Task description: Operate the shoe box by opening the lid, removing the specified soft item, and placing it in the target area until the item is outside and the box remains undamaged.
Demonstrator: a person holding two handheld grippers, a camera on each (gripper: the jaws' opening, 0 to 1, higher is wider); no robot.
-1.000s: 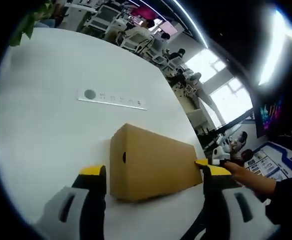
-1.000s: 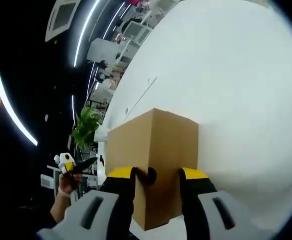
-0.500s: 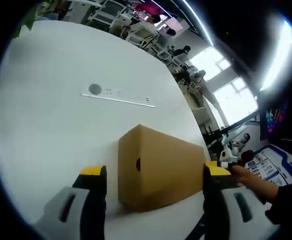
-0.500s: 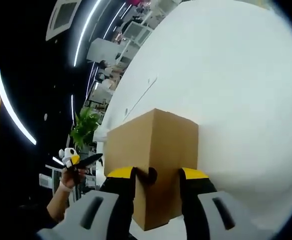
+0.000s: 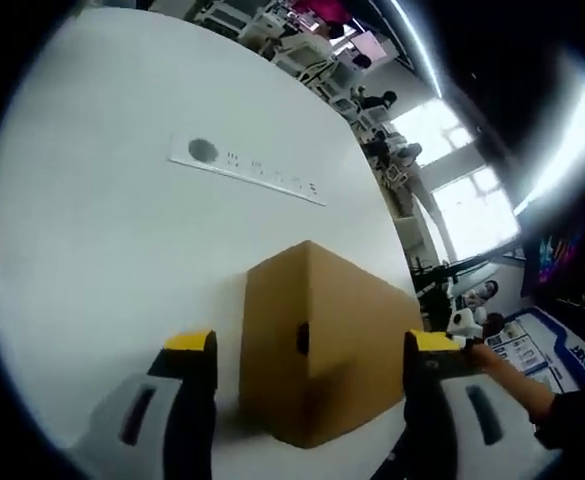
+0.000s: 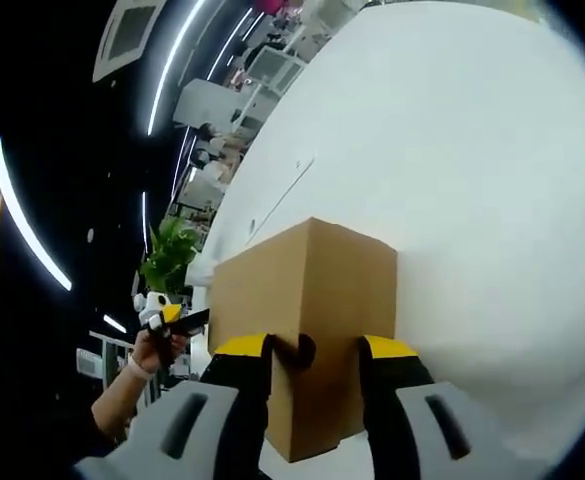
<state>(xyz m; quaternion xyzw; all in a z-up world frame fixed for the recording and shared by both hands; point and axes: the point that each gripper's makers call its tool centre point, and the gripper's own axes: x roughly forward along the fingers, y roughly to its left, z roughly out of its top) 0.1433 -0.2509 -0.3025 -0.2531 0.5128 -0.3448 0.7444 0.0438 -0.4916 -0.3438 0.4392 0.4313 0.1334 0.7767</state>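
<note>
A closed brown cardboard shoe box lies on a white table, its short end with a round finger hole facing me in the left gripper view. My left gripper is open, its yellow-tipped jaws standing wide on either side of that end without touching it. In the right gripper view the box runs away from me. My right gripper is closed narrowly on its near end, a jaw on each side of a finger hole. A hand holds the left gripper off the box's far left.
A flat power strip is set into the tabletop beyond the box. A potted plant stands past the table's edge. Office desks and chairs and bright windows lie far behind. A person's hand shows at the box's far end.
The left gripper's camera has swung round, so the box end with the hole now faces it. In the right gripper view the hand with the left gripper has shifted right. The box has stayed put.
</note>
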